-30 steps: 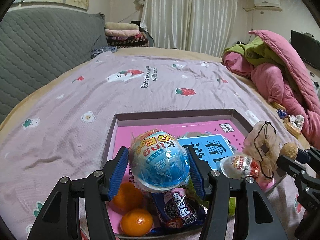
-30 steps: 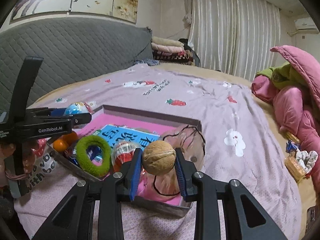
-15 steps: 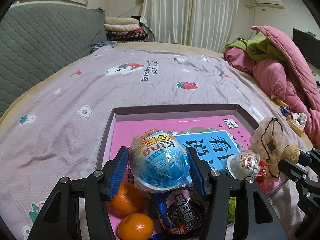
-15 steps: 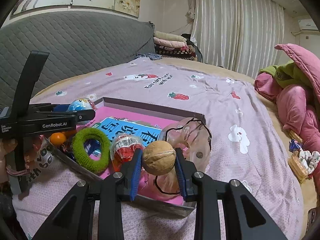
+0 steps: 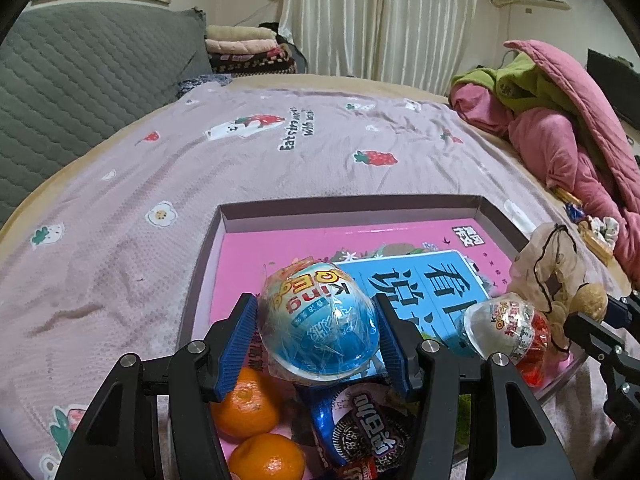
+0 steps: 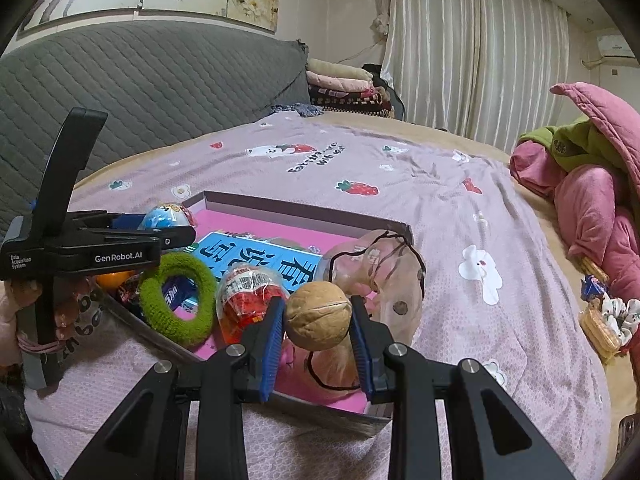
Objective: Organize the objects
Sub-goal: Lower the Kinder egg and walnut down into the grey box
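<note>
A shallow box (image 5: pixel 348 204) with a pink floor lies on the bed. My left gripper (image 5: pixel 318 328) is shut on a blue plastic toy egg (image 5: pixel 320 320) and holds it above the box's near left part, over two oranges (image 5: pixel 246 404) and a snack packet (image 5: pixel 366 436). My right gripper (image 6: pixel 318 320) is shut on a walnut (image 6: pixel 319 315) over the box's (image 6: pixel 304 210) near right side. In the box lie a red toy egg (image 6: pixel 246 294), a green fuzzy ring (image 6: pixel 178 294), a blue card (image 6: pixel 256 260) and a sheer drawstring pouch (image 6: pixel 380 272).
The bed has a mauve strawberry-print sheet (image 5: pixel 240 152). Pink and green bedding (image 5: pixel 560 120) is heaped at the right. A grey quilted headboard (image 6: pixel 140 92) stands at the left. Small snacks and a scrunchie (image 6: pixel 604 316) lie on the sheet at the right.
The left gripper with the blue egg has shifted a little forward and down over the box. The right gripper with the walnut has stayed almost still.
</note>
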A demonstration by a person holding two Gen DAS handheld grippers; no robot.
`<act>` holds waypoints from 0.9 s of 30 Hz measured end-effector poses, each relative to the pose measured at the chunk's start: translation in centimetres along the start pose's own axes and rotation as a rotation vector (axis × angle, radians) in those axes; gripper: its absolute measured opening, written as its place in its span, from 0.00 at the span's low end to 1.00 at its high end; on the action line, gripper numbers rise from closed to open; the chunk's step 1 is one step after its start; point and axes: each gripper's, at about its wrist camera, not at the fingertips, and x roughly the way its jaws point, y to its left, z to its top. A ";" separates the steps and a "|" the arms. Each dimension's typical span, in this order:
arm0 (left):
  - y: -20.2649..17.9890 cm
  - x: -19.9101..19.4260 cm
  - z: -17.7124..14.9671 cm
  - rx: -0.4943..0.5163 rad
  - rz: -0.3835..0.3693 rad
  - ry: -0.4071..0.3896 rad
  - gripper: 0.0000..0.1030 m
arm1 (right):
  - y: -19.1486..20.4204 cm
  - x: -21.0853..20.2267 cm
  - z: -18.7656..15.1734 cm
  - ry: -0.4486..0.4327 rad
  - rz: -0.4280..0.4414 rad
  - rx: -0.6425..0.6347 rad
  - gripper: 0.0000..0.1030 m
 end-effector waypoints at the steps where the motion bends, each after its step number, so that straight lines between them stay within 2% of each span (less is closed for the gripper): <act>1: -0.1 0.1 0.0 0.002 -0.001 0.002 0.58 | 0.0 0.1 0.0 0.003 0.001 0.001 0.31; 14: -0.6 1.4 -0.3 0.027 -0.011 0.054 0.58 | 0.2 1.1 -0.4 0.039 -0.005 -0.008 0.31; 27: -0.8 1.7 -0.5 0.042 -0.006 0.064 0.58 | 0.3 2.1 -0.8 0.071 -0.011 -0.010 0.31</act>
